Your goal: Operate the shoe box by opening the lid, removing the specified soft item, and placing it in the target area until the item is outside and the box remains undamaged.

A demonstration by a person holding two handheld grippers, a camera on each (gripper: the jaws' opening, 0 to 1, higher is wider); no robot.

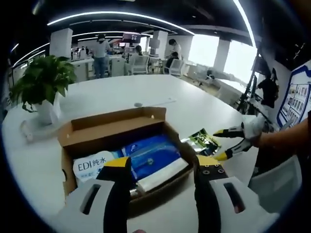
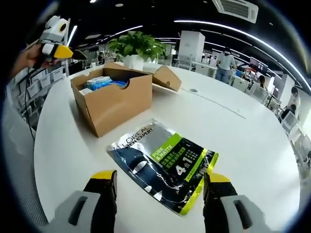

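Note:
The brown cardboard shoe box (image 1: 116, 127) (image 2: 114, 99) stands open on the white table, its lid folded back. Inside lie blue and white soft packs (image 1: 142, 158) (image 2: 102, 82). My left gripper (image 1: 162, 167) hovers open over the box's near edge, nothing between its fingers. A shiny dark and green pouch (image 2: 164, 162) (image 1: 201, 141) lies flat on the table beside the box. My right gripper (image 2: 158, 180) is open just short of the pouch, holding nothing; it also enters the left gripper view from the right (image 1: 224, 144). The left gripper shows far left in the right gripper view (image 2: 62, 51).
A potted green plant (image 1: 43, 82) (image 2: 136, 48) stands on the table behind the box. The round white table (image 2: 252, 141) spreads wide past the pouch. People and desks fill the office background.

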